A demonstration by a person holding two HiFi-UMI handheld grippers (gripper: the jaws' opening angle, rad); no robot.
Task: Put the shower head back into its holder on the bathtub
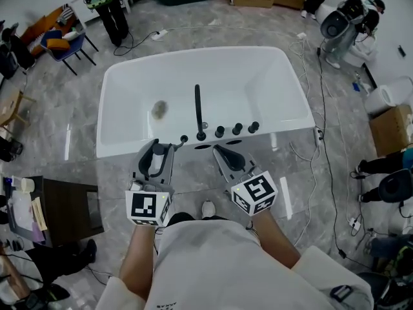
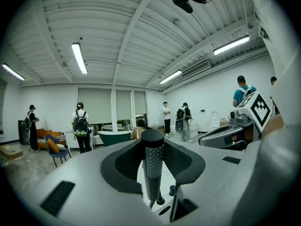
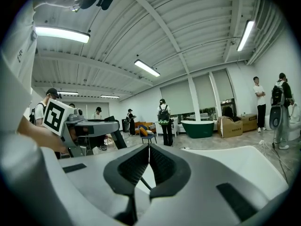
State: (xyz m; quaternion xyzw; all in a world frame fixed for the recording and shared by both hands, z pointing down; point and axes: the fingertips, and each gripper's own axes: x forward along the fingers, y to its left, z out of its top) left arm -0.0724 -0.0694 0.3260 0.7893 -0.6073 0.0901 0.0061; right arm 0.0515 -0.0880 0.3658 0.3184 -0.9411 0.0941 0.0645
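In the head view the white bathtub point(image 1: 271, 66) lies straight ahead. On its near rim stand a black spout point(image 1: 197, 105), a row of black knobs point(image 1: 237, 129) and a small black fitting point(image 1: 184, 138). My left gripper point(image 1: 161, 150) hovers just short of that fitting and is shut on the shower head point(image 1: 156, 163). In the left gripper view the shower head's knurled grey handle point(image 2: 153, 171) stands upright between the pads of the left gripper point(image 2: 153, 147). My right gripper point(image 1: 223, 152) hangs beside it near the rim. In its own view the right gripper point(image 3: 149, 152) is shut with nothing held.
Cables point(image 1: 322, 128) trail over the marble floor right of the tub. A dark table point(image 1: 64, 208) stands at the left and a cardboard box point(image 1: 390, 128) at the right. Across the room are several people point(image 2: 81, 126), a green tub point(image 3: 202, 126) and a blue chair point(image 1: 61, 44).
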